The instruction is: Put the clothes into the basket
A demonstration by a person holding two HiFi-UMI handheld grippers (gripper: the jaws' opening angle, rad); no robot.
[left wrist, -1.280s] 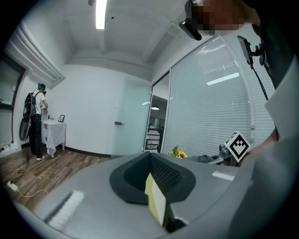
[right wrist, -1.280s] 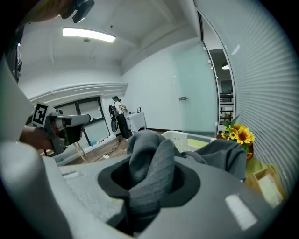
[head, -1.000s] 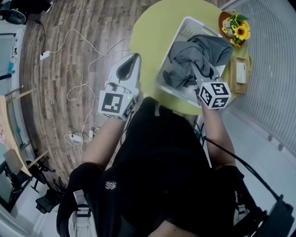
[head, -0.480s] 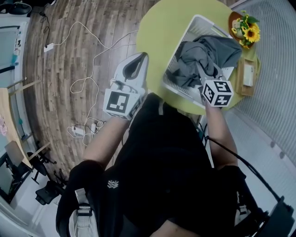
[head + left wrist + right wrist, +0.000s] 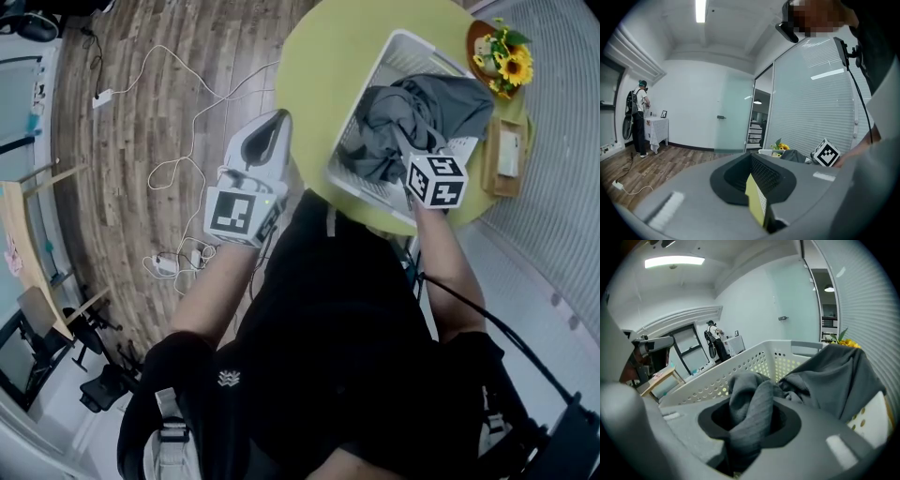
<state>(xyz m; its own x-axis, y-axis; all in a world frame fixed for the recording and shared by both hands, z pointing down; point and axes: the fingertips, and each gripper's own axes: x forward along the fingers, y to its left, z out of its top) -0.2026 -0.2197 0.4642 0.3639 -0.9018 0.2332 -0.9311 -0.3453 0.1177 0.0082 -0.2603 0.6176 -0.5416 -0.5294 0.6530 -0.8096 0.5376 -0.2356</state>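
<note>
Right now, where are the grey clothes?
Head view, upper right: the grey clothes lie heaped in the white basket on the round green table, beside the sunflowers, with one fold pinched in the right gripper.

I read the clothes (image 5: 843, 376) as soft, matt grey knit cloth, the basket (image 5: 740, 366) as white perforated plastic, the tabletop (image 5: 314, 66) as smooth matt green, and the floor (image 5: 141, 94) as grained wood planks.

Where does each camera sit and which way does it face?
Head view: on the person's head, steeply down at white basket on green table; torso, arms, left gripper, right gripper show.
Left gripper view: on that gripper, roughly level towards the slatted wall; its shut jaws show.
Right gripper view: into the basket; jaws clamp grey clothes.
All share basket and clothes.
</note>
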